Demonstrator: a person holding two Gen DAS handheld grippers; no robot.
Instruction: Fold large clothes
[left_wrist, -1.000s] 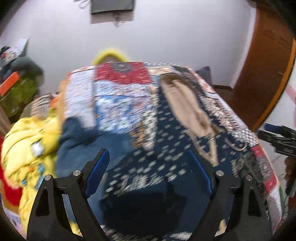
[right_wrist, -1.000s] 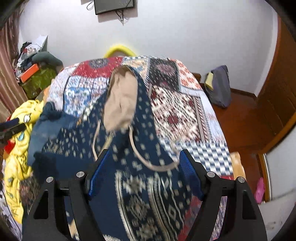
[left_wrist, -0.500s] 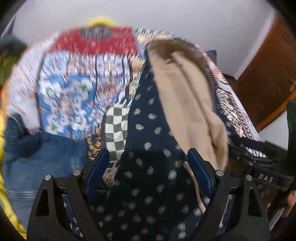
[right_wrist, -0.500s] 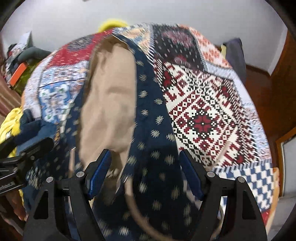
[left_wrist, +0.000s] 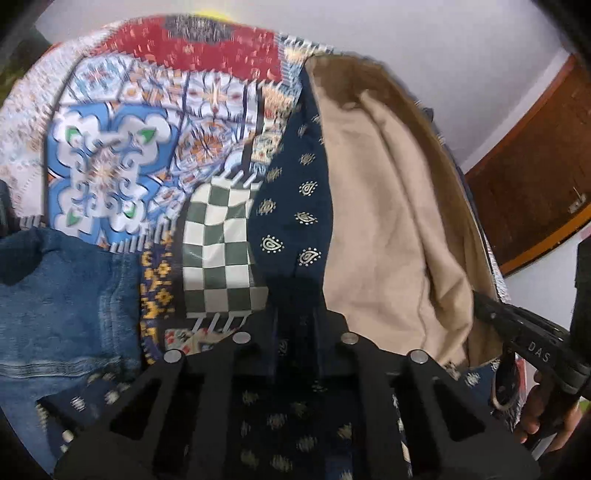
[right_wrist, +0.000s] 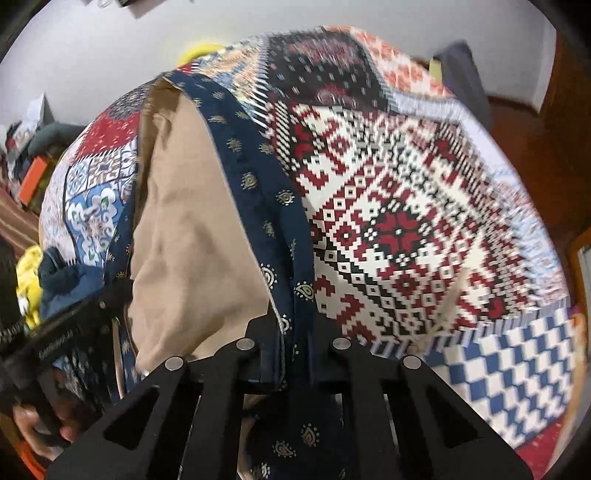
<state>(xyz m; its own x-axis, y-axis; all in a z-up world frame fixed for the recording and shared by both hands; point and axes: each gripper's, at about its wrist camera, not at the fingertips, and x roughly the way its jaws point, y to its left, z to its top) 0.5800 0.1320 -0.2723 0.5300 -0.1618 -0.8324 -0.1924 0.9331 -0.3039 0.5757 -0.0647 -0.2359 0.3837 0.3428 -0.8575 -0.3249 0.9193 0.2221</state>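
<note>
A large navy garment (left_wrist: 291, 206) with a gold paisley print and a beige lining (left_wrist: 380, 221) lies spread on the bed. My left gripper (left_wrist: 295, 325) points down at it. Its jaws are closing, with a fold of the navy cloth pinched between them. In the right wrist view the right gripper (right_wrist: 291, 332) is shut on the navy edge (right_wrist: 280, 206) beside the beige lining (right_wrist: 192, 229). Each gripper shows in the other's view, the right gripper (left_wrist: 484, 306) at the lining's right side and the left gripper (right_wrist: 118, 295) at its left. A hand (right_wrist: 40, 424) holds the left one.
A patchwork bedspread (left_wrist: 110, 166) covers the bed, red and white under the right gripper (right_wrist: 399, 229). Blue jeans (left_wrist: 62, 295) lie left of the garment, with yellow cloth (right_wrist: 27, 277) beyond them. A wooden door (left_wrist: 524, 195) stands at the right and a dark bag (right_wrist: 461, 74) by the wall.
Both grippers have come down and forward onto the garment. Their jaws, wide open in both earlier frames, now stand close together on the navy cloth.
</note>
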